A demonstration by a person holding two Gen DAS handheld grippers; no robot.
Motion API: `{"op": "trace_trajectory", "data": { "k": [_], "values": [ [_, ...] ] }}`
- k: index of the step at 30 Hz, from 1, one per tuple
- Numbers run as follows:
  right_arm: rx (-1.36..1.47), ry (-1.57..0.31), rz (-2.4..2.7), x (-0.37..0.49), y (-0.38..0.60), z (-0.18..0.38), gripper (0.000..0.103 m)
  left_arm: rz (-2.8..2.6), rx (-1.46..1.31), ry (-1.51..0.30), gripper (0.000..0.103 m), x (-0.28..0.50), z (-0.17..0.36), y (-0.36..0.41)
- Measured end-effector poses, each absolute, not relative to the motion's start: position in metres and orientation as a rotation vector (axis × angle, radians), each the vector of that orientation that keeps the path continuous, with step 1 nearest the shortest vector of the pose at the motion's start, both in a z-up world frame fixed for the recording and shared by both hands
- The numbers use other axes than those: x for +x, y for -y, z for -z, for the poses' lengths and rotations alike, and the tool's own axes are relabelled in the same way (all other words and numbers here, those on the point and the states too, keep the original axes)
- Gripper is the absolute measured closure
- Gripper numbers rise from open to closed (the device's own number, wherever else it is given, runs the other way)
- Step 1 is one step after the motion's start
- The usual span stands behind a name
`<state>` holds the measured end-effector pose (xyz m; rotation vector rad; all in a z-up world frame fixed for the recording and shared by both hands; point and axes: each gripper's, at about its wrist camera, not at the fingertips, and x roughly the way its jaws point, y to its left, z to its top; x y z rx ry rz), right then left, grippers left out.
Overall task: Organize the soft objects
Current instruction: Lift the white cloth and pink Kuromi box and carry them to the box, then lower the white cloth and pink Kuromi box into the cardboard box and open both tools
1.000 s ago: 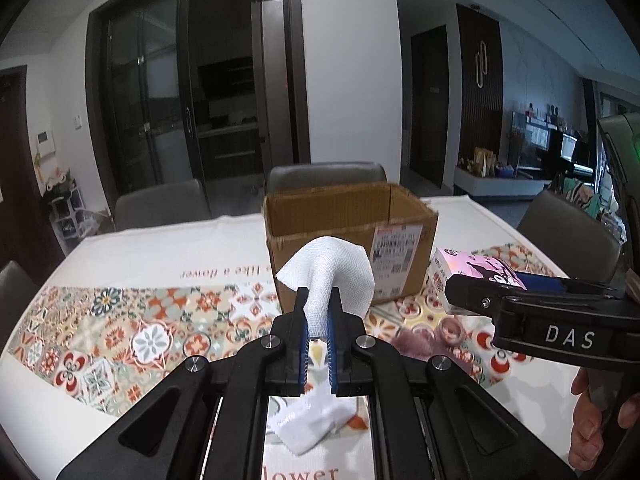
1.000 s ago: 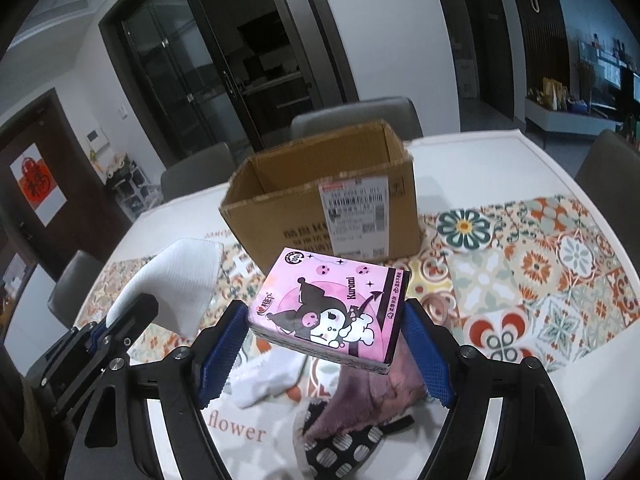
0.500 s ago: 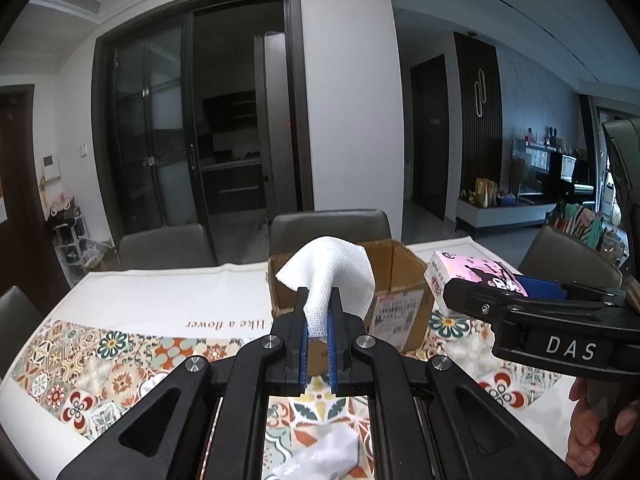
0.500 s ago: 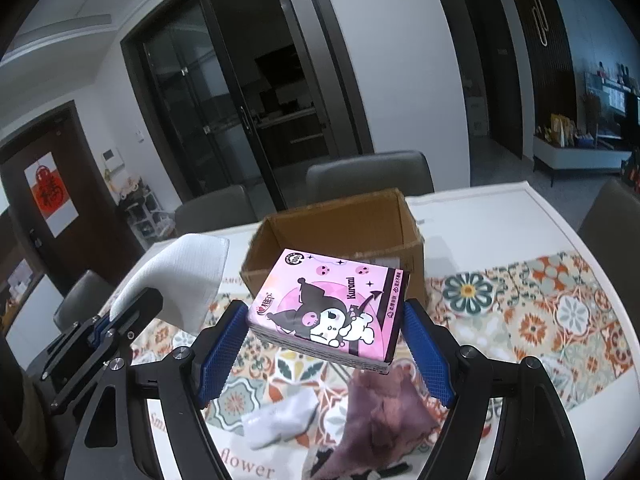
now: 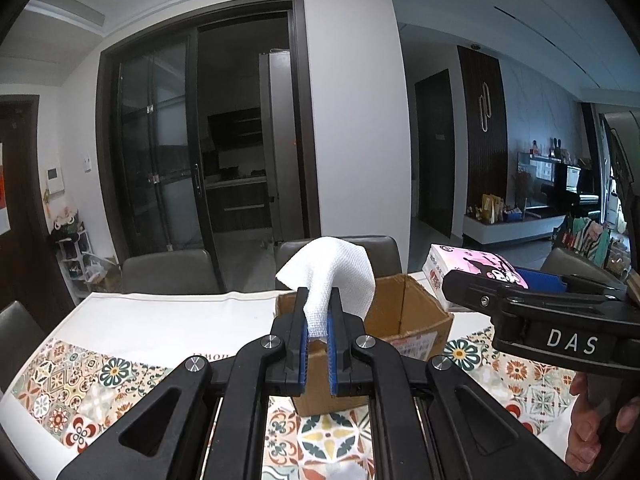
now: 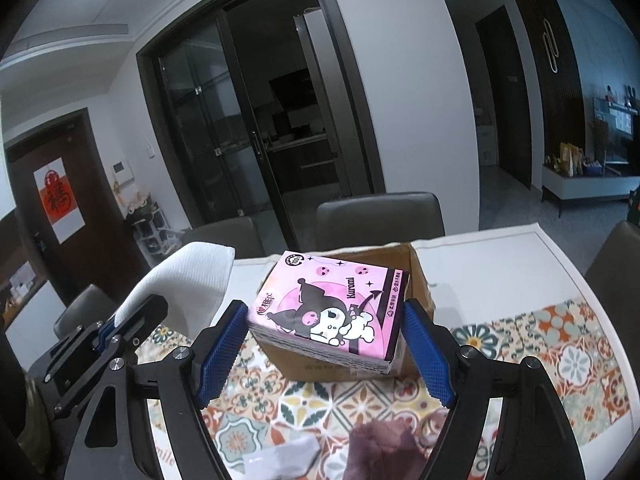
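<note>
White cloth (image 5: 326,276) pinched in left tongs (image 5: 318,316).

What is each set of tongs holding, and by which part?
Left tongs: white cloth, pinched at its lower end. Right tongs: pink tissue pack, clamped across its two short ends.

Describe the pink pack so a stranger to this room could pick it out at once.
Start at the table with the patterned tile runner and find the open cardboard box on it. In front of that box, in the air, the right gripper clamps the pink pack between blue pads. Only it is pink with a cartoon character; the left gripper's cloth is plain white.
</note>
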<state>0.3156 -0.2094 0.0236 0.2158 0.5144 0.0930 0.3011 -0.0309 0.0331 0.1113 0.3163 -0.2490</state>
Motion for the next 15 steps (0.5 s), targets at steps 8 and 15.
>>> {"op": "trace_trajectory", "data": {
  "k": [8, 15],
  "values": [
    [0.194, -0.5, -0.106, 0.337, 0.209, -0.024, 0.024, 0.246, 0.115, -0.309, 0.094, 0.327, -0.034, 0.034],
    [0.175, -0.505, -0.111, 0.362, 0.212, -0.021, 0.024, 0.239, 0.131, -0.322, 0.094, 0.35, -0.024, 0.042]
  ]
}}
